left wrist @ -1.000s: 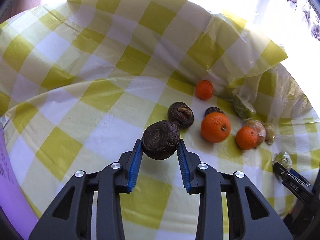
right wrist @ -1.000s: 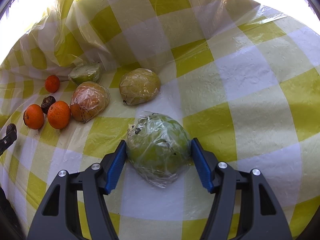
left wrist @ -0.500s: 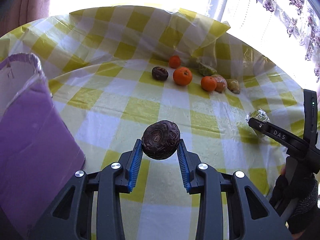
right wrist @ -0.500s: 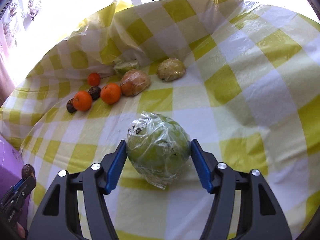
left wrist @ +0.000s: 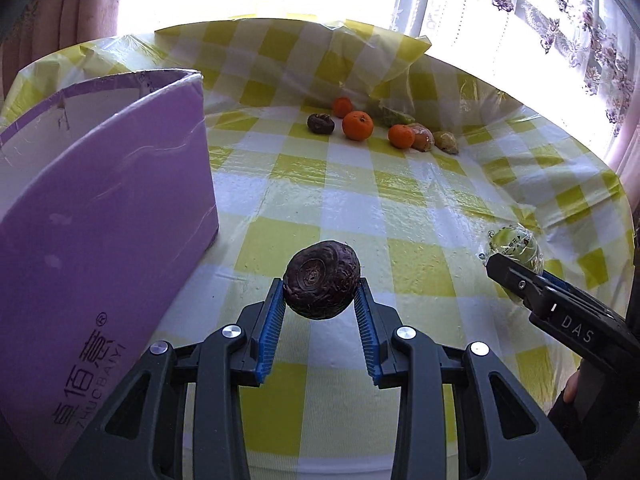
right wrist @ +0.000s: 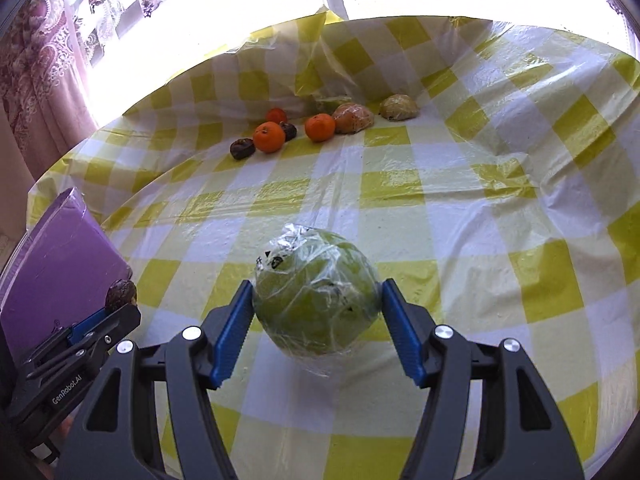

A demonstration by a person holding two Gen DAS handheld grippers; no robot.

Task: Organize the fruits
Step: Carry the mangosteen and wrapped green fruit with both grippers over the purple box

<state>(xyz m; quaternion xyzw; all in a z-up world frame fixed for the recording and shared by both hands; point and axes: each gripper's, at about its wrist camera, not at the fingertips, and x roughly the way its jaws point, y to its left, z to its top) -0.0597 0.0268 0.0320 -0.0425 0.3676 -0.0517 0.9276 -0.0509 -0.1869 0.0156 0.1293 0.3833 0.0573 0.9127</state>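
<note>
Left wrist view: the left gripper [left wrist: 322, 304] is closed on a dark wrinkled fruit [left wrist: 321, 284], held above the tabletop [left wrist: 420, 216] just beside the purple box [left wrist: 100, 220]
Left wrist writing: "ZHUOBAIYI" or similar under Chinese characters on the box; "DAS" on the right gripper's arm
Right wrist view: the right gripper [right wrist: 316, 312] is clamped on a green fruit in plastic wrap [right wrist: 316, 292], near the front of the tabletop
Right wrist writing: "GenRobot.AI" on the left gripper's body; small black marks on the wrap, unreadable
Progress: looks early; two fruits are in hand, neither yet in the box, whose inside is hidden
Left to do: oranges [right wrist: 269, 137], more dark fruits [right wrist: 242, 148] and wrapped fruits [right wrist: 354, 118] sit at the far edge
</note>
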